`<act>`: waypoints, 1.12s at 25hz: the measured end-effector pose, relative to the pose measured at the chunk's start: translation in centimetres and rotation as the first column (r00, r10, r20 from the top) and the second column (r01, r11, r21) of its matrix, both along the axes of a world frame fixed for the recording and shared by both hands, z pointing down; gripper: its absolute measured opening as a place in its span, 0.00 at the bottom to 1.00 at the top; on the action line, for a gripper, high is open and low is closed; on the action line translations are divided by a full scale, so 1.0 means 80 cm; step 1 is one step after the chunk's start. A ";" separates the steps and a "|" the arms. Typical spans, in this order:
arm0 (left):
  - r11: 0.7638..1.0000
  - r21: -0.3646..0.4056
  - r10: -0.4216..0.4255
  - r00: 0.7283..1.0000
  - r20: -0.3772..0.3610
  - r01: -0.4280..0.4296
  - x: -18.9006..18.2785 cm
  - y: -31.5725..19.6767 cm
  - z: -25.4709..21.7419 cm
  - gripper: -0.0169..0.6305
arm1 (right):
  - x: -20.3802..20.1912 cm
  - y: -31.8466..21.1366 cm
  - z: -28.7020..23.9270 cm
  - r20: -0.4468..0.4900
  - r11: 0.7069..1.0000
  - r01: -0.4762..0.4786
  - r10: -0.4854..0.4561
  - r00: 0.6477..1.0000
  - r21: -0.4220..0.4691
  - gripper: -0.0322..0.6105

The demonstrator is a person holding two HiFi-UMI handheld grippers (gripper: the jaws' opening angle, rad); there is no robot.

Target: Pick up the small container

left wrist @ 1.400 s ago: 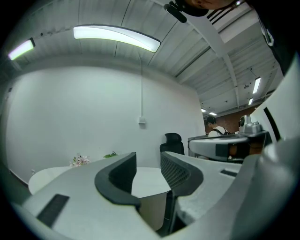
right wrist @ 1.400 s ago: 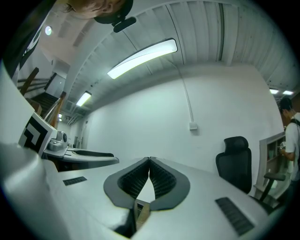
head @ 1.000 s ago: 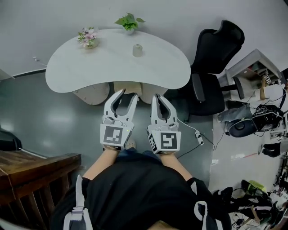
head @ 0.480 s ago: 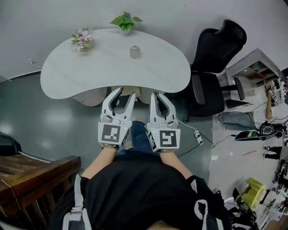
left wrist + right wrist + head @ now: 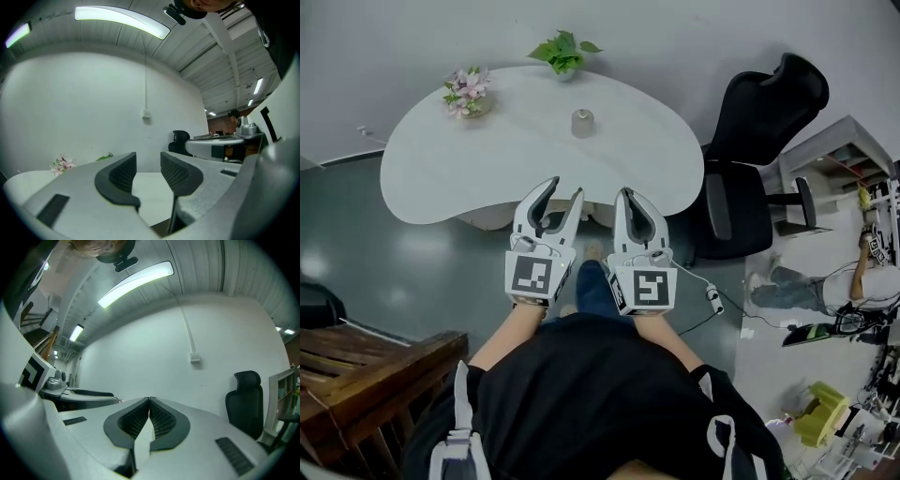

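The white kidney-shaped surface [image 5: 441, 169] fills the upper middle of my head view, with a black office chair [image 5: 759, 122] at its right end. My 2 tools hang side by side over the surface's near edge. The left tool [image 5: 564, 190] has its jaws spread and empty, and the right tool [image 5: 629, 195] has its jaws pressed together, gripping nothing. A green potted plant [image 5: 562, 54] stands at the far edge, and pink flowers [image 5: 466, 91] stand at the far left. The small container [image 5: 582, 123] stands upright on the surface, in front of the plant and right of the flowers, well apart from both tools.
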State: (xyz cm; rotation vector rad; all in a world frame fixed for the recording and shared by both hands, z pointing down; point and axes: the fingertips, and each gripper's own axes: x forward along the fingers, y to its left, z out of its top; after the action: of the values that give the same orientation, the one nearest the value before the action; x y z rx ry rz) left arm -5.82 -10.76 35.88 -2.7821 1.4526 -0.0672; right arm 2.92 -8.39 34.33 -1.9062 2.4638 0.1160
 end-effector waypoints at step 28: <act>0.992 -0.070 -0.098 0.995 0.031 0.100 0.060 -0.236 0.055 0.27 | 0.056 -0.253 0.050 -0.025 0.983 0.168 -0.170 0.985 -0.074 0.08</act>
State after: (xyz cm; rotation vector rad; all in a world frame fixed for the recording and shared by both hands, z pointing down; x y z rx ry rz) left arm -1.06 -29.67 40.30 -2.7496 1.6129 -0.1605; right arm 7.37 -28.59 38.35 -1.7226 2.6719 0.0541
